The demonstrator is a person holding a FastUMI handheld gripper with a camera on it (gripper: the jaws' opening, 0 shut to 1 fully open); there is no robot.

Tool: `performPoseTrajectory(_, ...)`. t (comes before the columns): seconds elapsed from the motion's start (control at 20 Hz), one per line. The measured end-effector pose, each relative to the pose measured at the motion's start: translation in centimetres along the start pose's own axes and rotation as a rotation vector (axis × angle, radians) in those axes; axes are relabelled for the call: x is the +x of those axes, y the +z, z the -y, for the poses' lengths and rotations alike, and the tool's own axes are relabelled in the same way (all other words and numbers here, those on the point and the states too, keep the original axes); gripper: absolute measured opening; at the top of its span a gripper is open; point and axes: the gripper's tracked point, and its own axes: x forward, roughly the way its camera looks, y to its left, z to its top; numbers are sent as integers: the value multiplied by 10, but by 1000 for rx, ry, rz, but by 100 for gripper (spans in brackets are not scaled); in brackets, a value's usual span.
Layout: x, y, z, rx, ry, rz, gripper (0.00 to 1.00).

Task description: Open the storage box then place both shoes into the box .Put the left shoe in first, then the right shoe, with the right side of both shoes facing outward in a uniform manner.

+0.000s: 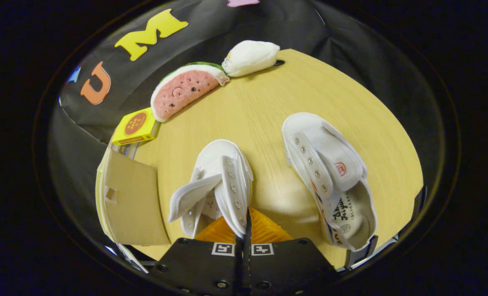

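- The wooden table (293, 94) carries everything and fills the middle of the gripper view.
- The cardboard box (133, 205) sits at the table's left edge, beside the fingers, with a brown flap facing the camera; whether it stands open cannot be told.
- One white shoe (330, 176) lies on the table to the right of the fingers, well apart from them, its opening turned up and its toe pointing away.
- The other white shoe (217, 185) is just ahead of the fingers, tongue flopped to the left.
- The gripper (247, 232) has its fingers pressed together on the eyelet edge of this shoe, pinching the fabric between them.
- A watermelon-slice plush toy (184, 90) rests at the far left rim of the table.
- A white plush toy (250, 57) lies just beyond it, touching its tip.
- A small yellow box (136, 126) sits between the watermelon toy and the cardboard box.
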Motion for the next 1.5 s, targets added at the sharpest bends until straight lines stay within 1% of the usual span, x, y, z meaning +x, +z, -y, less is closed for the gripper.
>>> performPoseTrajectory(0.15,-30,3,-32,38,2,25,0)
performPoseTrajectory(0.35,-76,14,-84,54,16,84,0)
performPoseTrajectory(0.55,-108,18,-155,57,63,129,0)
performPoseTrajectory(0.7,-117,16,-213,33,97,163,0)
performPoseTrajectory(0.95,-96,-10,-301,-20,133,147,0)
performPoseTrajectory(1.1,-73,-29,-335,-65,124,141,0)
performPoseTrajectory(1.3,-44,-53,-362,-98,104,121,0)
performPoseTrajectory(1.5,-22,-74,-369,-89,77,80,0)
